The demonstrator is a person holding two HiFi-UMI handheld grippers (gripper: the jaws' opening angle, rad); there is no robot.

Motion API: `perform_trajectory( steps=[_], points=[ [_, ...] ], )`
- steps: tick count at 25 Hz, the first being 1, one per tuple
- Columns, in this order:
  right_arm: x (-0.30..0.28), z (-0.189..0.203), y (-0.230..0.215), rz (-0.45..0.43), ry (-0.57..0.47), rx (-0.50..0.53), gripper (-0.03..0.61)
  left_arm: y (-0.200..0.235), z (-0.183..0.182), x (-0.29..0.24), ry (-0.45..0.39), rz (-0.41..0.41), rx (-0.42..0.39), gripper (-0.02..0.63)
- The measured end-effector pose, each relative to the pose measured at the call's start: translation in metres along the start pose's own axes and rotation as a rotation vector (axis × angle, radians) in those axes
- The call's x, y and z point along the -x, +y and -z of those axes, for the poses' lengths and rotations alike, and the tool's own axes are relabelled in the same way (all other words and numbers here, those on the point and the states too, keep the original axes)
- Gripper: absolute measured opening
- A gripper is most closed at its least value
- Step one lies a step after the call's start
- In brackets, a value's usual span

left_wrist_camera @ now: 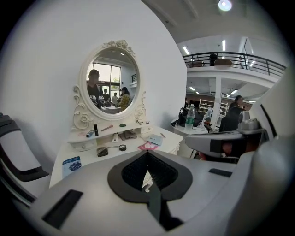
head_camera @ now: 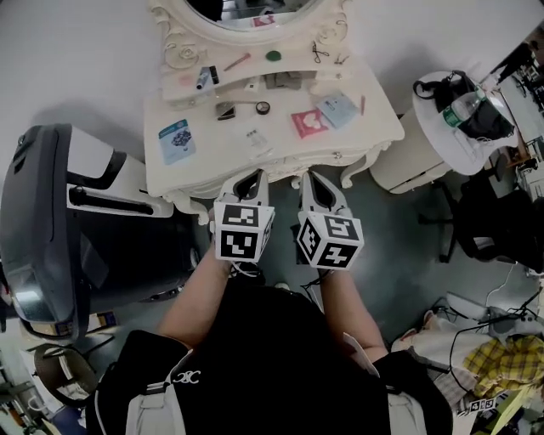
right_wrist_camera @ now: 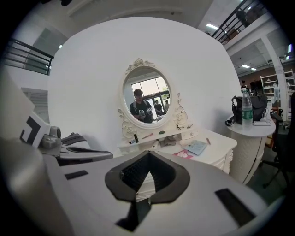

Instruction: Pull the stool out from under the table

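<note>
A white carved dressing table (head_camera: 374, 127) with an oval mirror (head_camera: 255, 8) stands against the wall in front of me. No stool shows in any view; the space under the tabletop is hidden. My left gripper (head_camera: 252, 176) and right gripper (head_camera: 311, 177) sit side by side at the table's front edge, both pointing at it. Each one's jaws are shut with the tips meeting and nothing between them. The left gripper (left_wrist_camera: 147, 153) looks over the tabletop (left_wrist_camera: 171, 140) at the mirror (left_wrist_camera: 113, 78). My right gripper (right_wrist_camera: 148, 153) faces the same table (right_wrist_camera: 216, 150).
Small cosmetics, a blue card (head_camera: 177, 138) and a pink packet (head_camera: 309, 122) lie on the tabletop. A large dark grey machine (head_camera: 51, 221) stands close on the left. At the right are a round white side table (head_camera: 442, 136), a black chair (head_camera: 501, 221), and cloth and cables (head_camera: 501, 357) on the floor.
</note>
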State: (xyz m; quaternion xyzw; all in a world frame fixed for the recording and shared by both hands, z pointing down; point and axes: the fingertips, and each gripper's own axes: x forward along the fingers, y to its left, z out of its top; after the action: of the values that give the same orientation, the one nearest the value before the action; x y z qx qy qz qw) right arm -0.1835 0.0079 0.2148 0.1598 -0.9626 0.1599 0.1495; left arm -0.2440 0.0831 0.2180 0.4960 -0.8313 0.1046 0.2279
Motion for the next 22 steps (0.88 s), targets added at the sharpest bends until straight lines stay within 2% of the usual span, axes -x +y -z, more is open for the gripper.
perform_trajectory(
  steps=[8, 13, 17, 22],
  points=[
    [-0.029, 0.025, -0.022, 0.139, 0.046, -0.039, 0.008, 0.007, 0.015, -0.049, 0.061, 0.143, -0.004, 0.0],
    [-0.044, 0.056, -0.042, 0.249, 0.098, -0.084, 0.008, 0.005, 0.029, -0.075, 0.117, 0.233, -0.012, 0.0],
    [-0.049, 0.092, -0.065, 0.317, 0.144, -0.158, 0.008, -0.005, 0.061, -0.102, 0.21, 0.292, -0.025, 0.0],
    [-0.05, 0.14, -0.098, 0.334, 0.197, -0.234, 0.008, -0.017, 0.109, -0.136, 0.324, 0.316, -0.018, 0.0]
  ],
)
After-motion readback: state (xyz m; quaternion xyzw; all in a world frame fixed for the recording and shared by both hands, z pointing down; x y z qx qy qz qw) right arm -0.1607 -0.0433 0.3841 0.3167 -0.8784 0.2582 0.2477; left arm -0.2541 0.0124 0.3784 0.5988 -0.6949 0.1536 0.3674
